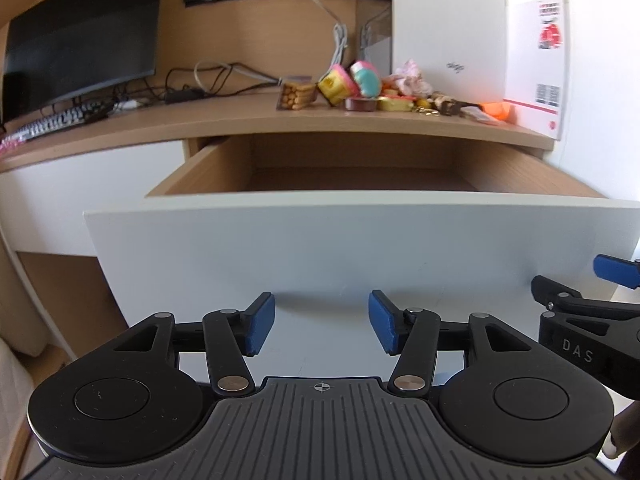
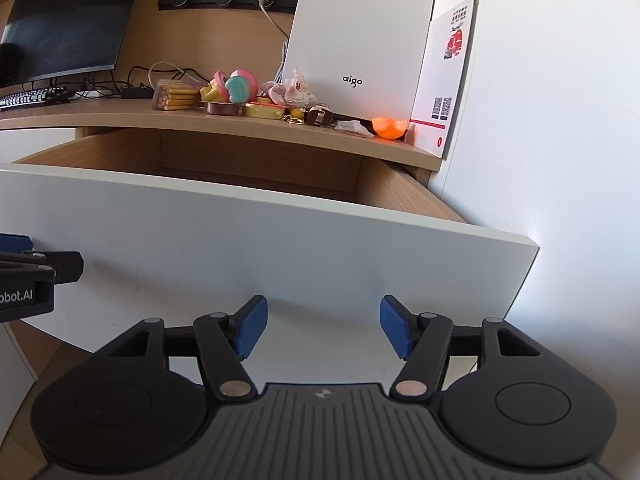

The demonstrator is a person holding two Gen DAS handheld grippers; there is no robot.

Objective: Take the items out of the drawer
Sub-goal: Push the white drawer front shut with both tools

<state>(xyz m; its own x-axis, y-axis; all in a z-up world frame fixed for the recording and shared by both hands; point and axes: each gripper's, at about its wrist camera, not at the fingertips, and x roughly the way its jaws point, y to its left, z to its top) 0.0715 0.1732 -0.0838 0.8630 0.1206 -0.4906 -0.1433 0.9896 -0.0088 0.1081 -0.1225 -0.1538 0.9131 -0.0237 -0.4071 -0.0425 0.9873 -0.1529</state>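
Observation:
The drawer is pulled out under the wooden desk; its white front faces me and the part of its inside that shows holds nothing. A heap of small items lies on the desk above: a biscuit box, pink and teal toys, a lace piece, an orange thing. My left gripper stands open in front of the drawer front, nothing between its blue pads. My right gripper is open too, just right of the left one, also before the drawer front. Each shows at the edge of the other's view.
A dark monitor and keyboard stand at the desk's left, with cables behind. A white box and a white card lean against the wall at the right. The white wall borders the drawer's right side.

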